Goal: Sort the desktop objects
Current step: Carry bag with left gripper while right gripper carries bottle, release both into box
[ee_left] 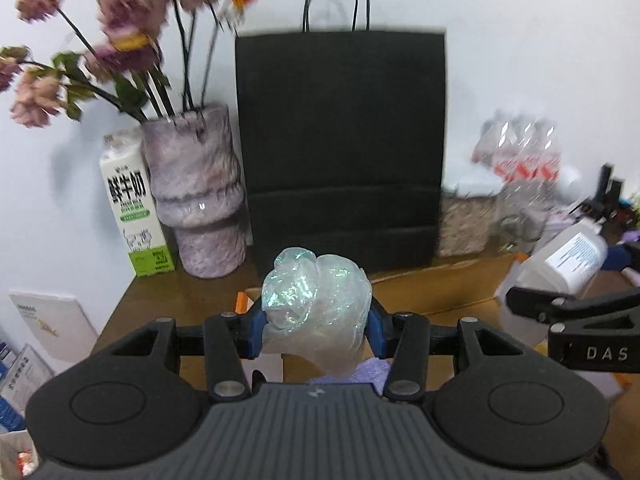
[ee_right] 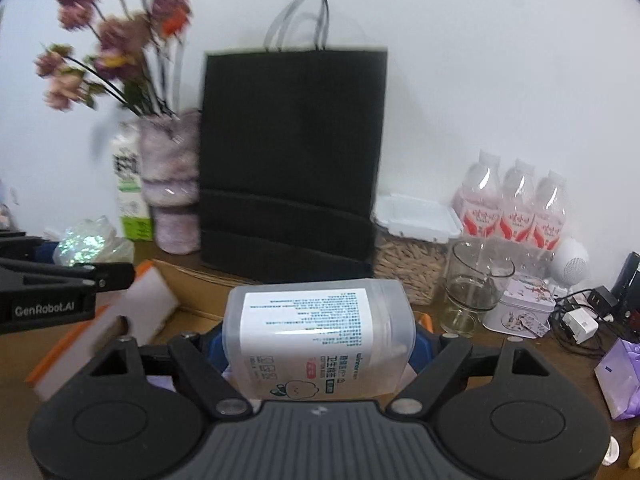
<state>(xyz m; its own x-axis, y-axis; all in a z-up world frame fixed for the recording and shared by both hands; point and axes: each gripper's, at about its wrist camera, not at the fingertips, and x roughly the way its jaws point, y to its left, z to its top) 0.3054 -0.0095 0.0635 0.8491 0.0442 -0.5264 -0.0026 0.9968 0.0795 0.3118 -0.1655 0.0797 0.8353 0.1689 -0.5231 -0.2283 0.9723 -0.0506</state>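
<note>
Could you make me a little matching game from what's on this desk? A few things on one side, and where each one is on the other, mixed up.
Things:
1. iridescent plastic wrap
2. cotton swab box
3. milk carton
4. empty glass

Places:
A. standing to the left of the purple vase
B. held between the fingers of the right gripper
C. on the desk in front of the three pink-labelled bottles
D. held between the fingers of the left gripper

Pairs: 1-D, 2-B, 3-A, 4-C
</note>
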